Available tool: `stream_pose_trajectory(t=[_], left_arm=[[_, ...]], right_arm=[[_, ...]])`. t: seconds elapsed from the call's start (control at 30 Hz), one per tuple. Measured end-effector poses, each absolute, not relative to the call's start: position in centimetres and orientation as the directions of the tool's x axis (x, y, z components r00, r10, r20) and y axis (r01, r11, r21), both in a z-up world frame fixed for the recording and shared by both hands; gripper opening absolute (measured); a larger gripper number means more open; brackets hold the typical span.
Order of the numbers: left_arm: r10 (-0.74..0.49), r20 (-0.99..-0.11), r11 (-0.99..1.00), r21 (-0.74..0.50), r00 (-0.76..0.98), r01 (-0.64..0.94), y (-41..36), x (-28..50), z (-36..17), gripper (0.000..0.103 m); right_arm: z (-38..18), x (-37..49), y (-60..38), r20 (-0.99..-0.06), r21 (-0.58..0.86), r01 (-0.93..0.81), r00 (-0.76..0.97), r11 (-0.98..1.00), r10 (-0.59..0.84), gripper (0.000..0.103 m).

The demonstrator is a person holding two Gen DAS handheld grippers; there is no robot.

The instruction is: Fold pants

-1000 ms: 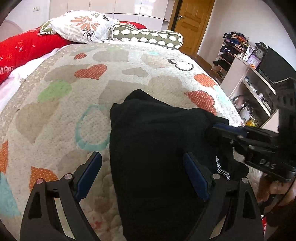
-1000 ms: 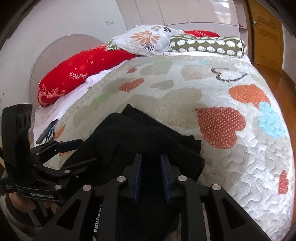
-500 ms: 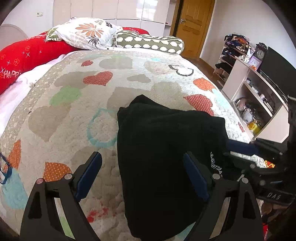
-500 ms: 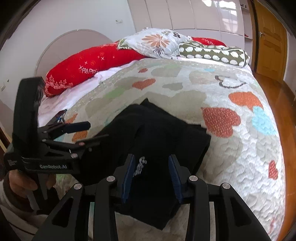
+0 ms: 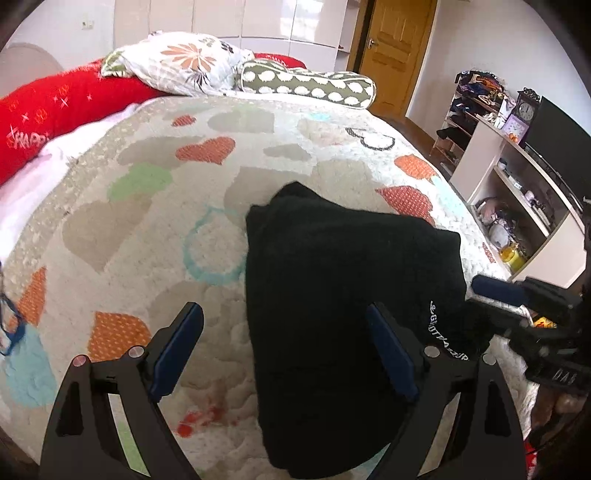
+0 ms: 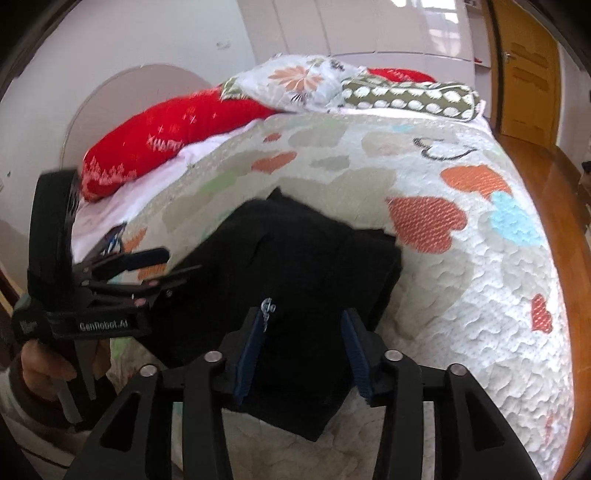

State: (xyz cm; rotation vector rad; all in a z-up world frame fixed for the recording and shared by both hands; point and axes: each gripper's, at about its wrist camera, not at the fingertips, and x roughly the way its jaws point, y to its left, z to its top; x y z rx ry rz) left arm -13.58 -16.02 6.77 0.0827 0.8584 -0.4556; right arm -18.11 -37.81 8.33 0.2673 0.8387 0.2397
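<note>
Quilt (image 5: 155,236) bears folded pants (image 5: 332,295) — pillows (image 5: 184,66) beyond.

You're in a daylit bedroom.
Upper right, a wooden door (image 5: 397,48); right edge, white shelves (image 5: 517,192) (cluttered, clock on top); white wardrobe (image 5: 258,18) behind the bed (image 5: 147,221).

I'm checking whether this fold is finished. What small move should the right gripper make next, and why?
Probably draw the right gripper back clear of the black pants. Its jaws are opening and no cloth is pinched between them, while the pants lie as a compact folded bundle on the heart-print quilt. The left gripper is open too, holding nothing.
</note>
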Motion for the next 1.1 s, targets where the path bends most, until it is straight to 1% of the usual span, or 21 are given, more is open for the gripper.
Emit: stream_pose_trajectory(t=[0.1, 0.23, 0.43, 0.57, 1.1], left_arm=[[-0.343, -0.733, 0.908, -0.099, 0.588, 0.406, -15.6, -13.5, 7.4, 0.090], [-0.336, -0.723, 0.916, -0.102, 0.604, 0.388, -14.9, -13.1, 8.0, 0.090], [-0.335, -0.723, 0.919, -0.108, 0.605, 0.380, -14.6, -13.0, 8.1, 0.090], [-0.338, -0.727, 0.917, -0.109, 0.598, 0.385, -14.8, -13.1, 8.0, 0.090], [-0.345, -0.741, 0.914, -0.123, 0.577, 0.387, -15.2, -12.9, 7.3, 0.090]], right_arm=[[9.0, -18.1, -38.4, -0.680, 0.347, -0.089, 0.662, 0.934, 0.316, 0.052], [9.2, -17.9, -38.2, -0.672, 0.362, -0.086, 0.666, 0.928, 0.324, 0.059], [8.9, -17.4, -37.8, -0.682, 0.362, -0.082, 0.656, 0.928, 0.324, 0.061], [8.7, -17.3, -37.6, -0.685, 0.365, -0.081, 0.652, 0.928, 0.326, 0.065], [7.7, -16.8, -38.0, -0.706, 0.370, -0.048, 0.635, 0.928, 0.314, 0.071]])
